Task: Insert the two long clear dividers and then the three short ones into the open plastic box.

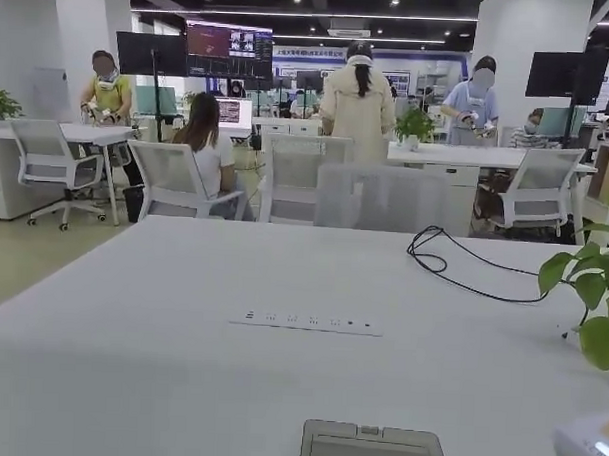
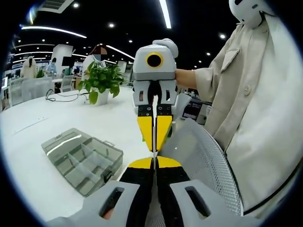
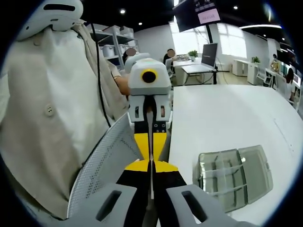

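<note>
At the fingertips, the left gripper (image 2: 154,163) had its two yellow-tipped jaws pressed flat together, with no gap and nothing held. The right gripper (image 3: 151,166) was in the same condition: jaws fully closed and empty. The two grippers pointed at each other tip to tip, touching or very nearly so. They were held level in front of the person's beige coat (image 2: 258,118) and above a white mesh chair back (image 2: 203,156).

The clear grey hinged plastic box (image 2: 110,166) lay open on the white workbench top (image 2: 33,118), well apart from both sets of tips. In the left gripper view it sat at 9 o'clock from the fingertips. In the right gripper view it sat between 3 and 4 o'clock. In the head view its rim showed at 6 o'clock, at the near table edge. Its long axis in the left gripper view ran from 10 o'clock to 4 o'clock, with the flat lid (image 2: 61,141) folded out at the far end.

Clear dividers (image 2: 79,160) appeared to be seated in the base already, forming a grid of compartments; their exact count could not be confirmed.

Judgement: neither gripper was clearly nearer the box. Either would have to swing away from the torso and tilt down toward the table before reaching it.
</note>
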A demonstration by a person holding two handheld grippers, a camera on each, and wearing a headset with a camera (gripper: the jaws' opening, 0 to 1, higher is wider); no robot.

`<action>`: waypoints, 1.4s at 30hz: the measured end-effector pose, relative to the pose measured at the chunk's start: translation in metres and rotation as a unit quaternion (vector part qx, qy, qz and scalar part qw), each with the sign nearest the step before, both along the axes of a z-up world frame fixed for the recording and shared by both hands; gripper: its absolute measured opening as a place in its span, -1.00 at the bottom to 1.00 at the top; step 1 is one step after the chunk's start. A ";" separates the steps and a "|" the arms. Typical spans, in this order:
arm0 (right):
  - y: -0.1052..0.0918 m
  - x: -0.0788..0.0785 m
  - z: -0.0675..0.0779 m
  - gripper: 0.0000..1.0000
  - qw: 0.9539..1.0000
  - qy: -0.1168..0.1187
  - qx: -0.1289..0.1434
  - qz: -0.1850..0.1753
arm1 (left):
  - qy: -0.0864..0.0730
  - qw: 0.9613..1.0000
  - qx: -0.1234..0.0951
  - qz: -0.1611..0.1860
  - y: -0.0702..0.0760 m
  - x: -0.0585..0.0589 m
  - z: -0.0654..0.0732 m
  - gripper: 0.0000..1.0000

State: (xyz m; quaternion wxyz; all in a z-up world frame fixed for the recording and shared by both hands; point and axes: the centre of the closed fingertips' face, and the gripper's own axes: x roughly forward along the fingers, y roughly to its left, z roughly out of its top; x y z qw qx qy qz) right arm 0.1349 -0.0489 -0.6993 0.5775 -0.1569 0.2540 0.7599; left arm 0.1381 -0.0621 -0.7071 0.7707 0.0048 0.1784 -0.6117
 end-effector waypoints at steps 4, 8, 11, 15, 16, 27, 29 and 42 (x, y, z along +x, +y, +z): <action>0.001 0.007 0.000 -0.96 1.000 -0.009 -0.006 -0.013 | 0.001 1.000 -0.002 0.017 0.002 0.006 -0.001 -1.00; 0.001 0.013 0.001 -0.96 0.999 -0.024 -0.015 -0.019 | -0.004 0.999 0.005 0.031 0.005 0.012 -0.005 -0.96; -0.003 0.018 -0.003 -0.96 0.998 -0.055 -0.039 -0.010 | 0.003 0.999 0.000 0.047 0.007 0.016 -0.007 -0.95; -0.007 0.026 -0.008 -0.96 0.996 -0.071 -0.059 -0.010 | 0.004 0.998 -0.007 0.069 0.010 0.023 -0.008 -0.86; -0.009 0.028 -0.010 -0.96 0.995 -0.075 -0.066 -0.011 | 0.003 0.997 -0.007 0.073 0.010 0.024 -0.008 -0.84; -0.022 0.072 -0.027 -0.95 0.980 -0.132 -0.146 -0.045 | -0.014 0.992 0.001 0.126 0.021 0.041 -0.012 -0.45; -0.023 0.078 -0.031 -0.95 0.977 -0.139 -0.155 -0.047 | -0.019 0.991 0.004 0.134 0.023 0.044 -0.013 -0.37; -0.035 0.115 -0.055 -0.95 0.960 -0.164 -0.220 -0.056 | -0.029 0.983 0.004 0.183 0.032 0.060 -0.014 0.11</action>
